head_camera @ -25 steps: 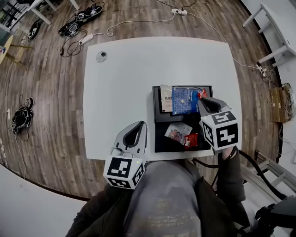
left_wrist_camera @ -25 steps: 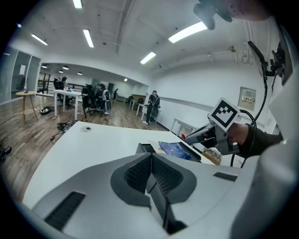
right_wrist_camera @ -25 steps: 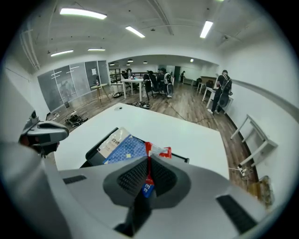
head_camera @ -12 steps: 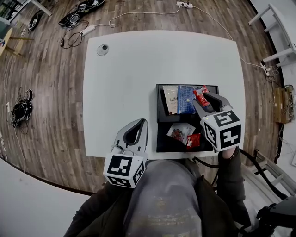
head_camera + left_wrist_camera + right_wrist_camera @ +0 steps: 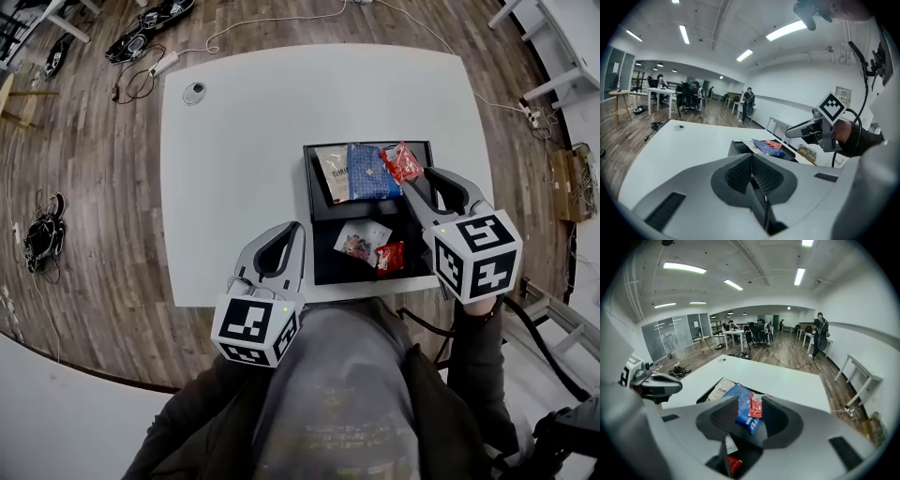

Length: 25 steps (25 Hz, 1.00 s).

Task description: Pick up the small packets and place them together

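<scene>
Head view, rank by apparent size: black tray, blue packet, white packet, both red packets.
1. black tray
2. blue packet
3. white packet, somewhat smaller than the blue one
4. far red packet and near red packet: they look about alike, so not ranked.

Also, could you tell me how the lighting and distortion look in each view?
Head view: even light, white square table bowed by fisheye. Left gripper view: glaring ceiling strip lights, dark rounded corners. Right gripper view: same vignette, small red packet sharp.
</scene>
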Each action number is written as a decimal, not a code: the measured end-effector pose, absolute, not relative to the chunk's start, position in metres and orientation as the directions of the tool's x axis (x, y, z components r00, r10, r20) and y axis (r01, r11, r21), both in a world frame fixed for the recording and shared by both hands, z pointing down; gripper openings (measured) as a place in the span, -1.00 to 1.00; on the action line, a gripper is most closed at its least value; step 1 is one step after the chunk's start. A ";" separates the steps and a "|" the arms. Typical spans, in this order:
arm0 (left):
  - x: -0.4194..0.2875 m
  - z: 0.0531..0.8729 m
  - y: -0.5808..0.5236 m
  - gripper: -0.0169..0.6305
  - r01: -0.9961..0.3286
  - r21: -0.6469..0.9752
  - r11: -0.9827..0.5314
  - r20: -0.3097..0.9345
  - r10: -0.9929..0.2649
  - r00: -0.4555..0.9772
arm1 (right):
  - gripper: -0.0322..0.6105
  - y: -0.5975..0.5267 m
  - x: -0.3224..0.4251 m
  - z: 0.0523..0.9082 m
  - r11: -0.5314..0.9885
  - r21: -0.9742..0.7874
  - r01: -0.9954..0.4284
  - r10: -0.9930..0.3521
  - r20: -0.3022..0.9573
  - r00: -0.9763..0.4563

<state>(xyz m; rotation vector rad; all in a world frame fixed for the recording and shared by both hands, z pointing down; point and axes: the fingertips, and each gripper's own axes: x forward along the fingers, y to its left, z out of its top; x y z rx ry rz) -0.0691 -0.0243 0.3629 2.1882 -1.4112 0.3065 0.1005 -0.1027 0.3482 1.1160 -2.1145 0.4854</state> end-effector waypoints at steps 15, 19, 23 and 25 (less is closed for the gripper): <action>-0.037 0.368 0.009 -0.93 -0.874 0.297 -0.385 0.473 -0.735 0.485 | -0.41 -0.005 0.103 0.427 0.572 -0.233 -0.786 -0.293 0.837 -0.462; -0.040 0.370 0.009 -0.93 -0.880 0.298 -0.369 0.482 -0.738 0.472 | -0.41 -0.005 0.093 0.446 0.589 -0.217 -0.779 -0.256 0.864 -0.434; -0.048 0.374 0.006 -0.93 -0.889 0.300 -0.347 0.491 -0.743 0.456 | -0.41 -0.007 0.088 0.470 0.615 -0.177 -0.769 -0.222 0.897 -0.383; -0.052 0.376 0.003 -0.93 -0.891 0.303 -0.337 0.495 -0.744 0.450 | -0.41 -0.008 0.087 0.479 0.631 -0.151 -0.761 -0.214 0.909 -0.358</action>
